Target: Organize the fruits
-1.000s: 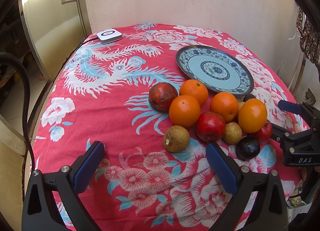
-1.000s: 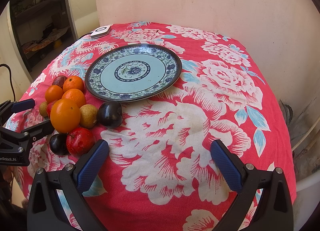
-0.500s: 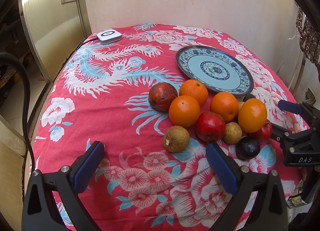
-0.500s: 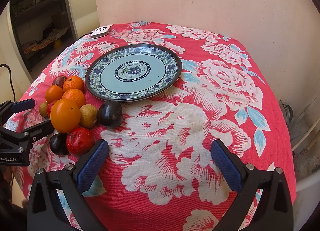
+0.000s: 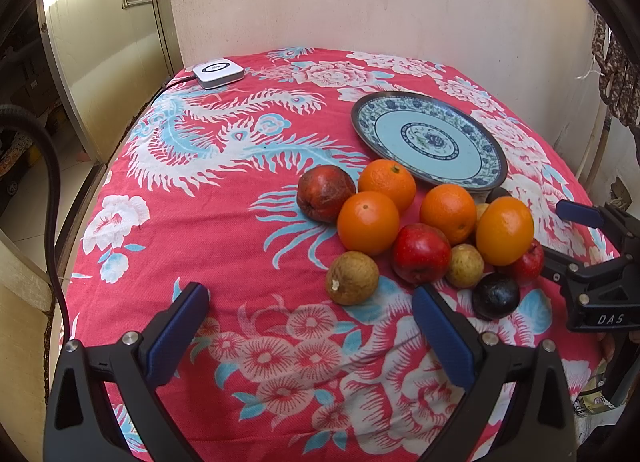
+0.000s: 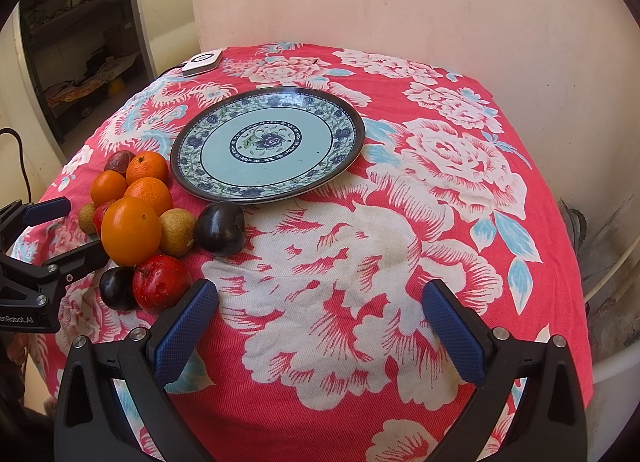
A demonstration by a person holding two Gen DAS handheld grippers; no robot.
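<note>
A pile of fruit lies on the red floral cloth just in front of an empty blue patterned plate (image 5: pixel 362 120) (image 6: pixel 349 130). The pile holds several oranges (image 5: pixel 368 222) (image 6: pixel 130 230), red apples (image 5: pixel 420 252) (image 6: pixel 160 282), brown pears (image 5: pixel 352 277) (image 6: pixel 177 226) and dark plums (image 5: pixel 495 296) (image 6: pixel 221 228). My left gripper (image 5: pixel 310 318) (image 6: pixel 64 234) hovers open near the brown pear, holding nothing. On the other side of the pile my right gripper (image 6: pixel 320 322) (image 5: pixel 560 236) is open and empty over bare cloth, the red apple by its left finger.
A white square device (image 5: pixel 218 72) (image 6: pixel 202 60) with a cable sits at the table's far left corner. A plain wall stands behind the table. The cloth drops off at the left and right table edges; a doorway lies to the left.
</note>
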